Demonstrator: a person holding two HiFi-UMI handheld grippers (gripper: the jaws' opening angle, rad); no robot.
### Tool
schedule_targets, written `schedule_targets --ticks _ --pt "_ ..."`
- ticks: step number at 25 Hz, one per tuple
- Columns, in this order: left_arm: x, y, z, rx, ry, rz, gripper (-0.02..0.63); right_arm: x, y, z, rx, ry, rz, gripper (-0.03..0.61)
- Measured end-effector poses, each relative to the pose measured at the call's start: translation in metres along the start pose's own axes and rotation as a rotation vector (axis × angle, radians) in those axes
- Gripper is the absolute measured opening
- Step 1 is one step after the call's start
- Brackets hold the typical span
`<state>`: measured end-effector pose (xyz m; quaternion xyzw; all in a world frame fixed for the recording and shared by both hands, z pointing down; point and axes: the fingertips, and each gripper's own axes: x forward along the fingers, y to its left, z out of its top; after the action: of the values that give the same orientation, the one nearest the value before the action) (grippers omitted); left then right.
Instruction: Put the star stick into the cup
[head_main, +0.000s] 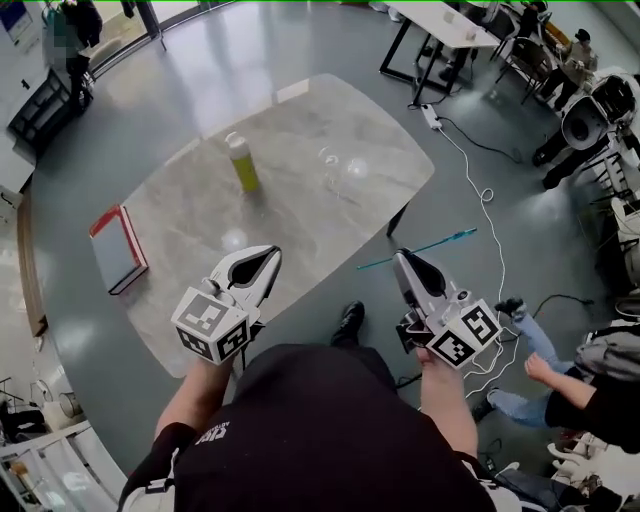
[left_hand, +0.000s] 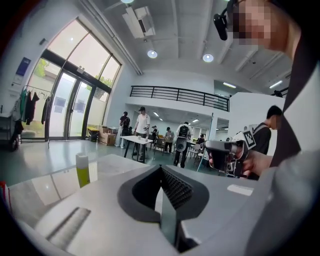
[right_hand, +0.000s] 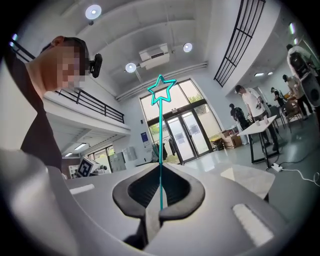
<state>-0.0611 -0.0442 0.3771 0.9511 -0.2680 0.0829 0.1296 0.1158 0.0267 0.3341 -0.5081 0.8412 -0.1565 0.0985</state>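
The star stick (head_main: 430, 245) is a thin teal rod, and my right gripper (head_main: 401, 258) is shut on it just off the table's near right edge. In the right gripper view the star stick (right_hand: 161, 150) rises from the right gripper (right_hand: 160, 202), with its outlined star at the top. The cup (head_main: 331, 164) is clear glass and stands upright on the far half of the marble table (head_main: 300, 215), well ahead of both grippers. My left gripper (head_main: 267, 259) hovers over the table's near edge, shut on nothing. Its closed jaws fill the left gripper view (left_hand: 162, 205).
A yellow-green bottle (head_main: 242, 162) (left_hand: 82, 170) stands left of the cup. A red book (head_main: 118, 248) lies at the table's left edge. A white cable (head_main: 487, 200) trails on the floor to the right. People sit and stand around other tables (head_main: 445, 25) beyond.
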Motion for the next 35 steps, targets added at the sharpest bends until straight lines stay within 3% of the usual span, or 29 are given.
schedule_targets --ticks 7,21,27,35 --pt "0.074 -0.002 0.034 -0.013 -0.032 0.110 0.002 0.016 -0.086 0.037 0.010 0.053 0.094 0.023" --pt "0.118 0.010 0.026 -0.085 -0.035 0.228 0.002 0.051 -0.149 0.012 0.099 0.167 0.190 0.023" --pt "0.132 0.031 0.024 -0.105 -0.042 0.235 0.002 0.083 -0.155 0.012 0.092 0.200 0.200 0.023" --pt "0.168 0.059 0.030 -0.100 -0.015 0.184 0.002 0.144 -0.179 0.018 0.053 0.236 0.202 0.023"
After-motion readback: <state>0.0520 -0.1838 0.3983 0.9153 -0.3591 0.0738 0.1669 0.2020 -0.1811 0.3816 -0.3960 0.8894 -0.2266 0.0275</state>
